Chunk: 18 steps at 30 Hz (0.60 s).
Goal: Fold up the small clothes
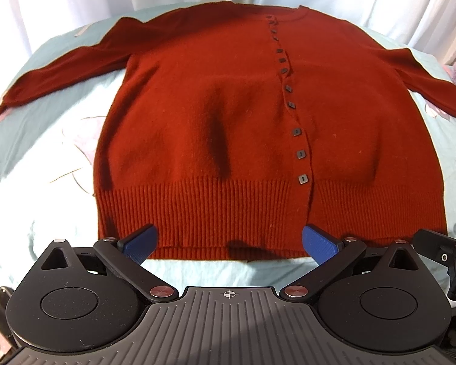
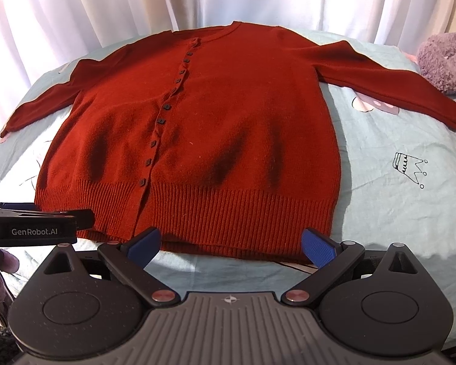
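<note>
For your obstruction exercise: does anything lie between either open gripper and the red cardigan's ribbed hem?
Nothing visible does. The left gripper and right gripper hover open at the red cardigan's ribbed hem.

A bed (image 2: 395,213) covered in a pale blue printed sheet carries everything. A red buttoned cardigan (image 2: 228,115) lies flat on it, sleeves spread. A purple plush toy (image 2: 443,60) sits at the far right.
</note>
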Tool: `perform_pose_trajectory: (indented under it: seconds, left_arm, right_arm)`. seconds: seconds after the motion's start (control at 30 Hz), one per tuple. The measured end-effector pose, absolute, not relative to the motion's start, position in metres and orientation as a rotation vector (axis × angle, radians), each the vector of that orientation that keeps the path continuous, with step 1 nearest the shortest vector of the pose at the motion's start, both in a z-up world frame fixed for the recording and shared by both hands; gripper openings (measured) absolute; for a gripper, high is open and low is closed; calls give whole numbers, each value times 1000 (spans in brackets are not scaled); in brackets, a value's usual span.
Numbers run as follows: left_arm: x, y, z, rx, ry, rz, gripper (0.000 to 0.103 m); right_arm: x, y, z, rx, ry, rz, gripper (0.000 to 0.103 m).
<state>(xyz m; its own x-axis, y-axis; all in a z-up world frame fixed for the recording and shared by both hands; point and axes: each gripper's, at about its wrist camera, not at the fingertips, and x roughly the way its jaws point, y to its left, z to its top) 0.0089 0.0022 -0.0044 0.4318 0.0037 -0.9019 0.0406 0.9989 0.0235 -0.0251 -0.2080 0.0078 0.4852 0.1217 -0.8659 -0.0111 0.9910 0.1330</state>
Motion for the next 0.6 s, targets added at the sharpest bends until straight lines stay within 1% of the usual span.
perform_pose_trajectory:
  seconds: [0.2,0.3,0.4,0.47,0.5,0.53,0.57,0.6]
  left_arm:
    - [10,5,-7,30,1132,-20,103]
    - [11,7,-9,22,1140,-20,103]
    - [16,8,-11,16,1148,-26,103]
    - [20,11,-11,-8,1150,-40,103]
    - [23,13,-10,-31,1146,-50,103]
    - [26,16,-10,-55,1139,-60,103]
    - [30,19,-9,-78,1129,-67,103]
    - [35,22,-9,-96,1113,-70,103]
  right_arm:
    - [-23,-212,1,159,1113,108,99]
    - [-20,-218,-7,215,1144,132,96]
    - [-17,-233,-9,318,1137,170,88]
    - [-10,-256,-9,415,1089,188,72]
    - [-6,-272,-8,463,1049,166,65]
    - [-2,-291,-7,502,990,126,55]
    - [1,-312,-5,529,917,69,51]
    - [5,-334,-4,537,834,-3,51]
